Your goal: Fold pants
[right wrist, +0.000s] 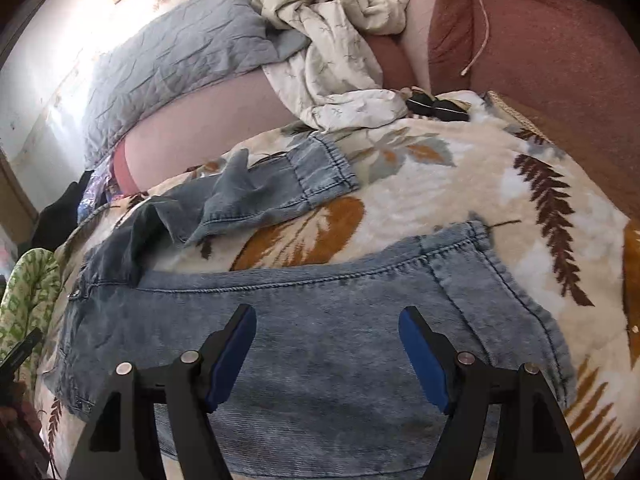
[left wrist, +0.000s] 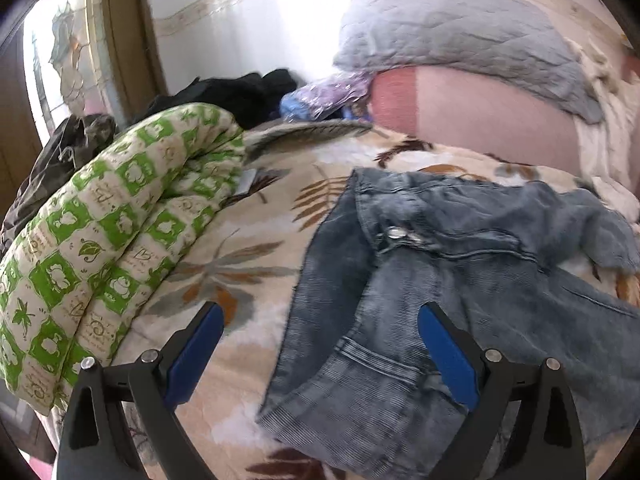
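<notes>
Blue denim pants (left wrist: 420,280) lie spread on a leaf-patterned blanket (left wrist: 248,248). The waistband with its metal button (left wrist: 396,233) faces the left wrist view. My left gripper (left wrist: 320,312) is open and empty, hovering over the waist edge of the pants. In the right wrist view the pants (right wrist: 320,320) show both legs apart: the near leg runs across the frame, the far leg (right wrist: 280,188) lies crumpled behind it. My right gripper (right wrist: 328,316) is open and empty, just above the near leg.
A rolled green-and-white quilt (left wrist: 100,240) lies along the blanket's left side. Dark clothes (left wrist: 240,92) and a grey pillow (left wrist: 460,36) sit behind. A white garment (right wrist: 340,52) and a reddish headboard cushion (right wrist: 540,60) border the far side.
</notes>
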Motion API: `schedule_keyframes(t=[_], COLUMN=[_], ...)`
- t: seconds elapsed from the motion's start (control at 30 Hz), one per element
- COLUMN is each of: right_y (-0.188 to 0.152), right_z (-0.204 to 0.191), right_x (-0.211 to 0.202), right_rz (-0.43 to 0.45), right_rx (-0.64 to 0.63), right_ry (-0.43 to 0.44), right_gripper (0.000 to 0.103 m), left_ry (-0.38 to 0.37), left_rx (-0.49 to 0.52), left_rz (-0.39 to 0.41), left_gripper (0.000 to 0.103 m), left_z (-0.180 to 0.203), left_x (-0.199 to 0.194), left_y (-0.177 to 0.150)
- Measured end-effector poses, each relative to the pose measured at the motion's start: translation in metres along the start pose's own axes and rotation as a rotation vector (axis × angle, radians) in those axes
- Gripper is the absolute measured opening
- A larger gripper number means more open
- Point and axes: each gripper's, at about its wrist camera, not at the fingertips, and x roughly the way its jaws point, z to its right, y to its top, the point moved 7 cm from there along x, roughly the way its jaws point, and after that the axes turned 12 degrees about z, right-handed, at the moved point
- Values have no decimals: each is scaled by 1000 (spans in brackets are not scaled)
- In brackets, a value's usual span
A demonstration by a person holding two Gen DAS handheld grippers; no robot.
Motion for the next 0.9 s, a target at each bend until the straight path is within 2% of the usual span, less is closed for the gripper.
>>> schedule_keyframes(t=[0.1, 0.17, 0.33, 0.47, 0.53, 0.67, 0.9], right_y=[6, 17, 73, 124, 138, 147, 151], right_z=[-5, -10, -26, -26, -24, -23, -17], right_x=[13, 25, 73, 126, 147, 189, 245], right_rz=[-26, -42, -45, -43, -47, -86, -142], right_rx=[10, -17, -131, -95, -88, -130, -125], right_ry=[39, 52, 49, 27, 7, -38, -67], right_gripper=[77, 77, 77, 77, 77, 77, 77], left_ry=[-12, -28, -50, -49, -25, -11, -71], left_rx=[-39, -26, 27, 59, 84, 150, 141], left_rz=[-16, -65, -112, -137, -116, -104, -201], left_gripper=[97, 97, 97, 97, 97, 97, 97], left_z=[-6, -3, 9, 19, 24, 39, 67], left_x=[7, 21, 71, 115, 127, 152, 201], left_y=[10, 23, 69, 101, 111, 116, 113])
